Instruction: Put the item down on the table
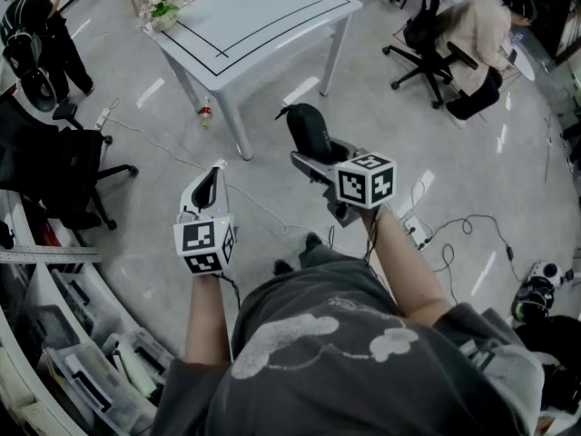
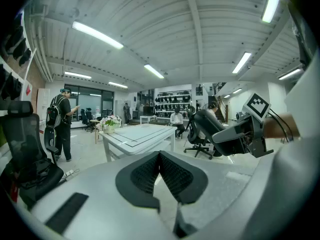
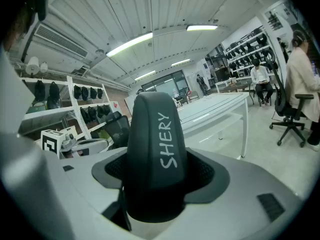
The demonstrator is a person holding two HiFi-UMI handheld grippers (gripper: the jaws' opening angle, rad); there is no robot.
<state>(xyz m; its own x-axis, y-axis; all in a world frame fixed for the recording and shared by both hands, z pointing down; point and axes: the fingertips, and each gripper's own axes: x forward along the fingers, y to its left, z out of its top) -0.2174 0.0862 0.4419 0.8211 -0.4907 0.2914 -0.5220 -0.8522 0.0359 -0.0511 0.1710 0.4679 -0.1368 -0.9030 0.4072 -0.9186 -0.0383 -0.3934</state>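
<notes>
I hold a black oval case (image 3: 156, 154) with white lettering "SHERY" upright between the pads of my right gripper (image 3: 157, 181), which is shut on it. In the head view the case (image 1: 307, 127) sticks out of the right gripper (image 1: 313, 157) above the floor, short of the white table (image 1: 263, 16). My left gripper (image 1: 211, 182) hangs lower left with its pads (image 2: 172, 174) pressed together on nothing. The left gripper view shows the case (image 2: 212, 126) at the right and the table (image 2: 140, 134) ahead.
A basket of flowers (image 1: 163, 7) stands on the table's far left corner. Office chairs (image 1: 64, 166) and shelves are at my left. One person stands at the far left (image 1: 36, 34), another sits at the far right (image 1: 481, 30). Cables (image 1: 454, 234) trail over the floor.
</notes>
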